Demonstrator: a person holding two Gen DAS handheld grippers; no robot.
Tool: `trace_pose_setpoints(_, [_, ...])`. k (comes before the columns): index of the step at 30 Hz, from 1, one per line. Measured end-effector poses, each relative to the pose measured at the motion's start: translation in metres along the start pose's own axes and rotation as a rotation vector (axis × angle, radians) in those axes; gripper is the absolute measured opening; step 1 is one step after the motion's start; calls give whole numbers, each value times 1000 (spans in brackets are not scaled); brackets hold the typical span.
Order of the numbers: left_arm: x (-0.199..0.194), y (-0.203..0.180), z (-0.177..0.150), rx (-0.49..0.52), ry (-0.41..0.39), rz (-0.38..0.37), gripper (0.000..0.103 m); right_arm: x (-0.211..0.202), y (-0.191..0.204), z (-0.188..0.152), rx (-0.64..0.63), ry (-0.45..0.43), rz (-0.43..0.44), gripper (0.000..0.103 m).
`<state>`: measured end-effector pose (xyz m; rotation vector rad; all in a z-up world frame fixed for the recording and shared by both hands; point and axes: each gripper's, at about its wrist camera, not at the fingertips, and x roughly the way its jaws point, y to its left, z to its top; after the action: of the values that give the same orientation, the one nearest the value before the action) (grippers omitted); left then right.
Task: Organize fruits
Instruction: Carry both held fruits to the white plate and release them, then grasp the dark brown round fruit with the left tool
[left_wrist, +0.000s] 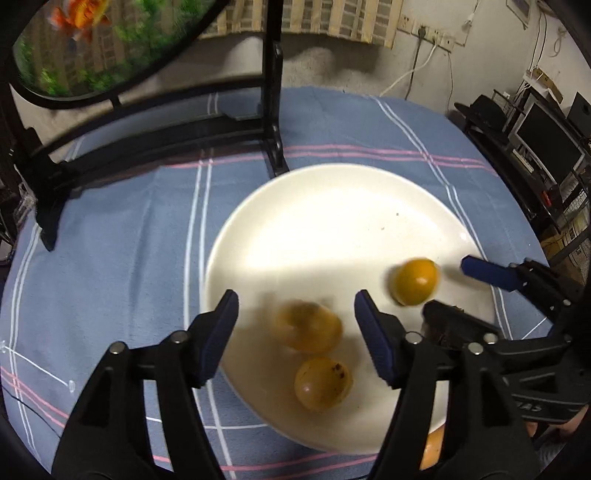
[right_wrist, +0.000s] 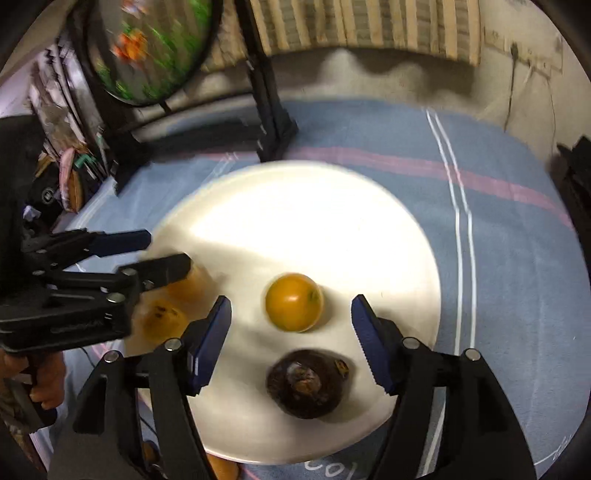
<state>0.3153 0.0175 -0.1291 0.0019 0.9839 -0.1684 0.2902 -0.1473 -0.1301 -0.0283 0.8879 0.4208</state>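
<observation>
Both the left gripper and right gripper hang over the plate with fingers apart, gripping nothing, since the oranges already sit on it.

Three orange fruits on white plate; left gripper jaws open.

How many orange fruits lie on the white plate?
3. One sits between the right claw's fingers, untouched; two lie at the left claw: one farther, one nearer. Another orange thing peeks from under the plate.
</observation>
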Motion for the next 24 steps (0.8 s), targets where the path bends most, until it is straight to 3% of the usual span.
trace_pose_setpoints(4, [-35, 14, -7, -43, -48, 21, 75, -48, 0, 1, -18, -94, -19, 69])
trace_pose_setpoints(8, [-71, 34, -43, -86, -45, 39, 76, -99, -13, -37, 113, -133, 10, 71])
trace_pose_setpoints(13, [-98, 46, -125, -97, 38, 77, 76, -139, -16, -105, 274, -100, 18, 71])
trace_pose_setpoints(17, [-111, 46, -177, -109, 91, 63, 76, -160, -10, -147, 369, -50, 58, 71])
trace_pose_setpoints(24, [-126, 20, -224, -2, 103, 6, 76, -187, 19, -166, 313, -34, 58, 71])
